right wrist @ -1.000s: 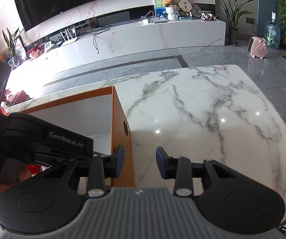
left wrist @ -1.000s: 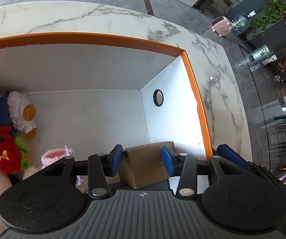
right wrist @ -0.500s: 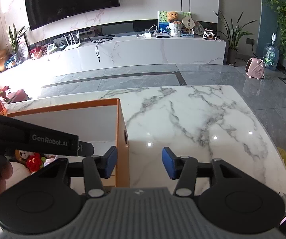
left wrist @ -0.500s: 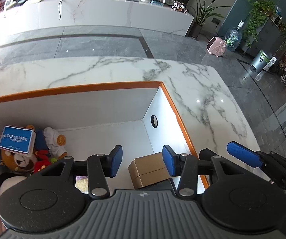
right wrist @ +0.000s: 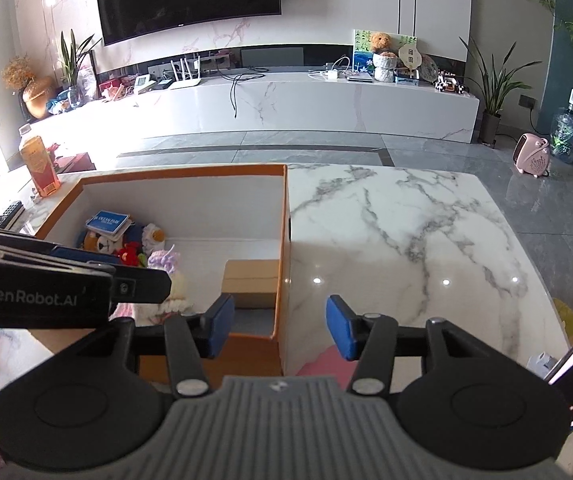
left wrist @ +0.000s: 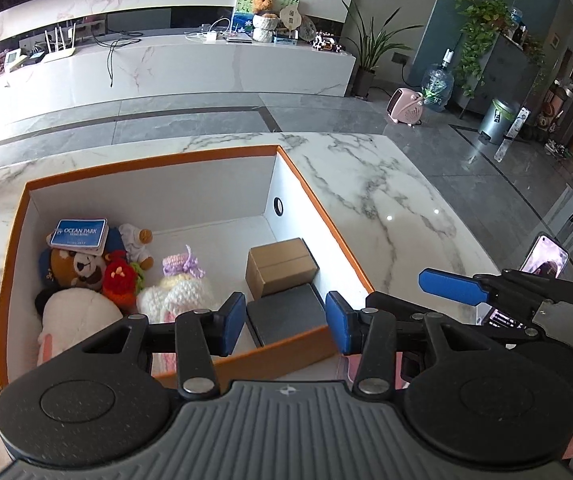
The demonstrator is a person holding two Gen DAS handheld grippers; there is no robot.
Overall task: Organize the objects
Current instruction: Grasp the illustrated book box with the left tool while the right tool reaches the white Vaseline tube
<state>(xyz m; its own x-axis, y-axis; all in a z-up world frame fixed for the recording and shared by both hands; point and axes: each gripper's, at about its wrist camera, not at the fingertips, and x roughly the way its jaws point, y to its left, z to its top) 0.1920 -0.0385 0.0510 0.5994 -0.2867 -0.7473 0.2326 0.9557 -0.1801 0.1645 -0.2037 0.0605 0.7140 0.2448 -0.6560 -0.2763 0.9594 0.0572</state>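
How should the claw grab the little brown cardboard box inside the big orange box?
Come straight down from above and pinch the brown cardboard box across its two long sides. It lies flat near the orange box's wall, beside a grey pad, so only the top is free.

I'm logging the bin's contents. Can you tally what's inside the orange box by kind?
Inside the orange box:
Soft toys, piled at the left, at least: 5
Cardboard box: 1
Grey box: 1
Blue Ocean Park card: 1
Total: at least 8

Both the left hand-held gripper (left wrist: 282, 322) and right hand-held gripper (right wrist: 276, 327) gape empty, angled downward.
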